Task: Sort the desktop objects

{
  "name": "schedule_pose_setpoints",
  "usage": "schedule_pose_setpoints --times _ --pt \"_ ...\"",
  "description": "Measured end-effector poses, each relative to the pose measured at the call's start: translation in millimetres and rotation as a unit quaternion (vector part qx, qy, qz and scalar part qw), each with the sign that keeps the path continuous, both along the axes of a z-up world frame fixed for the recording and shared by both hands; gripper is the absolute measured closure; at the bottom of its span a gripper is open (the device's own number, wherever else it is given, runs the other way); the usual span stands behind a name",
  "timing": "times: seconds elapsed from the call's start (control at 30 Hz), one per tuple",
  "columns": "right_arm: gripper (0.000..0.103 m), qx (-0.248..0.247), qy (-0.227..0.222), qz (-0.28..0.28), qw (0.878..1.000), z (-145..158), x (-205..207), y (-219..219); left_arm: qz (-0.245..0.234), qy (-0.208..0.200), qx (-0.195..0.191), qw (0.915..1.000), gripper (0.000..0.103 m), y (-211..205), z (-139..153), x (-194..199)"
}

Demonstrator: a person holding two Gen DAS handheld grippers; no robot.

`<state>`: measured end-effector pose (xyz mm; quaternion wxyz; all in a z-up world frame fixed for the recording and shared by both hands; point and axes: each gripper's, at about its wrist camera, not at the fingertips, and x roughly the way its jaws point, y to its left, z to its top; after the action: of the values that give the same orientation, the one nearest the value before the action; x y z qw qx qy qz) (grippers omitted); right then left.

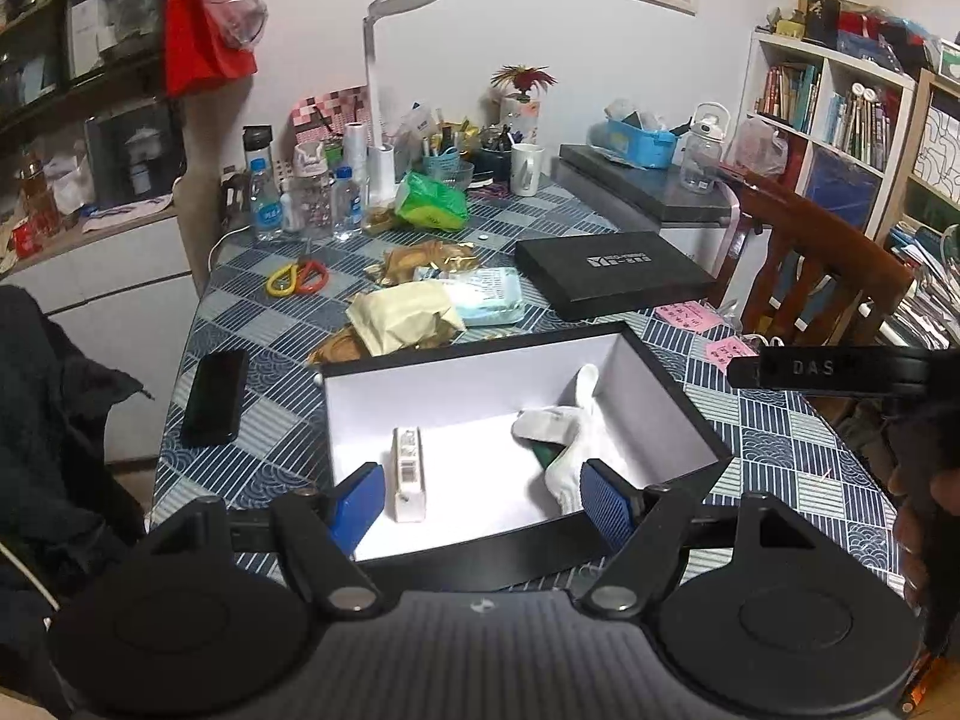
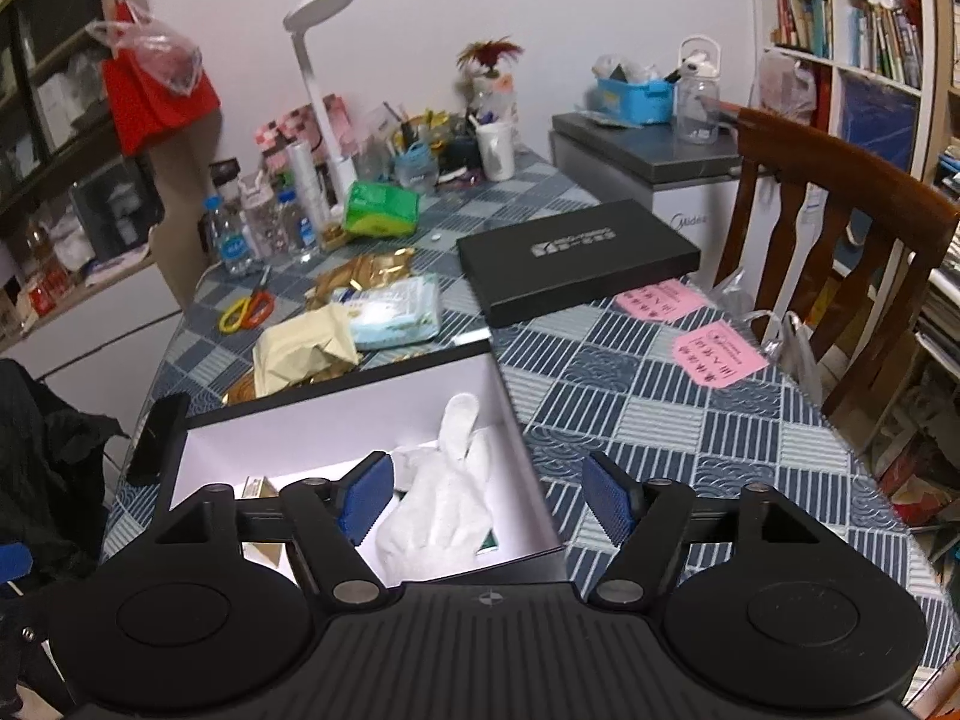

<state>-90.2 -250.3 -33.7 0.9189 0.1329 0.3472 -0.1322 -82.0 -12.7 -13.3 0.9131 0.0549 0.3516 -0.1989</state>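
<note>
Cluttered counter point(image 1: 780, 420) with an open white-lined box point(image 1: 468, 384) as the sorting bin
White sock point(image 1: 564, 432) and small carton point(image 1: 408, 474) already lie inside; left gripper point(image 1: 486, 498) and right gripper point(image 2: 486, 498) hover above it, both wide and empty, likely free for wrappers beyond

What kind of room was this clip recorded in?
Most likely a lived-in home dining or living room, not a lab. A cluttered table with a patterned cloth, a wooden dining chair, a packed bookshelf and a small Midea fridge point to that.
</note>
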Motion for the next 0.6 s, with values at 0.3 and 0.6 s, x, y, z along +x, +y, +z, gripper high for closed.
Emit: schedule_pose_setpoints --times 0.3,0.6 --pt "0.03 0.011 -0.013 0.014 1.0 -2.1 -1.9 -57.7 0.027 0.011 0.025 0.9993 0.017 -57.5 4.0 7.6" --pt "0.028 0.029 -0.007 0.053 0.998 -7.2 13.9 -145.2 0.063 0.019 0.04 0.997 0.017 -141.1 8.3 16.5"
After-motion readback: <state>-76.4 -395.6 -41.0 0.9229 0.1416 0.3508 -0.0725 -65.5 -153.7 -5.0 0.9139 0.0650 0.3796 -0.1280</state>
